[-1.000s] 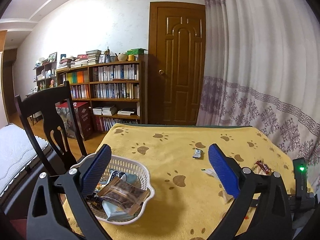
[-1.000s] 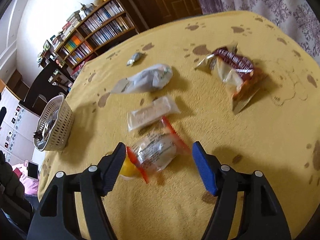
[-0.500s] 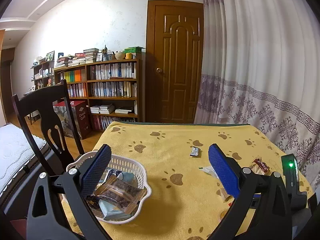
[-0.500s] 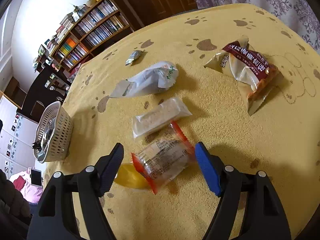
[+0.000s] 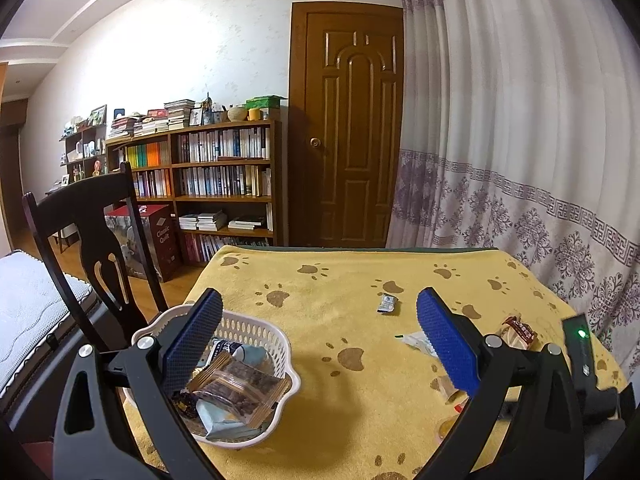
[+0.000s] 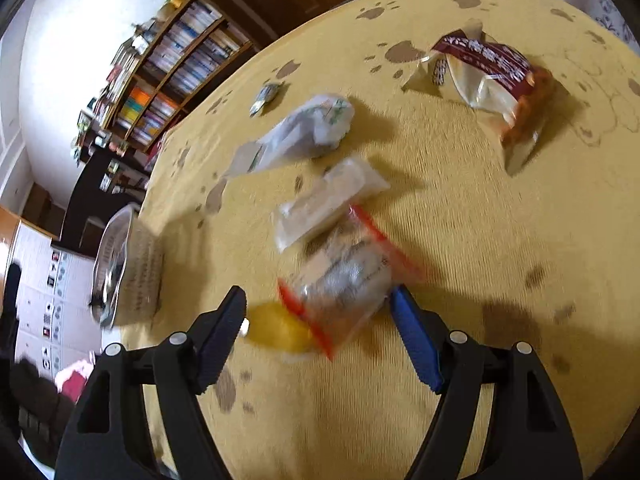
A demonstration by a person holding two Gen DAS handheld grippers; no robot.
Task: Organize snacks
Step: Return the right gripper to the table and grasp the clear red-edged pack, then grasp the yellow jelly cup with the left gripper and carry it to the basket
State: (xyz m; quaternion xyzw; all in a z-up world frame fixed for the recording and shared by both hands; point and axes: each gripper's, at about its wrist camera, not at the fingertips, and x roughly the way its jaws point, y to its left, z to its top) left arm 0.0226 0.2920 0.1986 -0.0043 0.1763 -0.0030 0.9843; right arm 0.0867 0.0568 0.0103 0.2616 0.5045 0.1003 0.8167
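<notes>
My right gripper (image 6: 316, 308) is open, low over the table, its jaws on either side of a clear packet with red ends (image 6: 344, 280) and a yellow snack (image 6: 276, 328) beside it. Beyond lie a clear white bar packet (image 6: 328, 200), a grey-white pouch (image 6: 304, 132), a small candy (image 6: 266, 96) and a dark red bag (image 6: 492, 76). The white basket (image 5: 256, 328) holds several snack packets (image 5: 236, 392); my left gripper (image 5: 320, 336) hangs open above its right side with nothing in it. The basket (image 6: 132, 272) also shows at the left of the right wrist view.
A yellow paw-print cloth (image 5: 340, 280) covers the table. A dark wooden chair (image 5: 92, 232) stands at the table's left edge. A bookshelf (image 5: 208, 184), a door (image 5: 352, 140) and a curtain (image 5: 520, 160) are behind. The other gripper's body with a green light (image 5: 580, 344) shows at right.
The right gripper has moved forward and down, so the red-ended packet now sits between its jaws; the view is blurred by motion. The left gripper has risen slightly and stayed open.
</notes>
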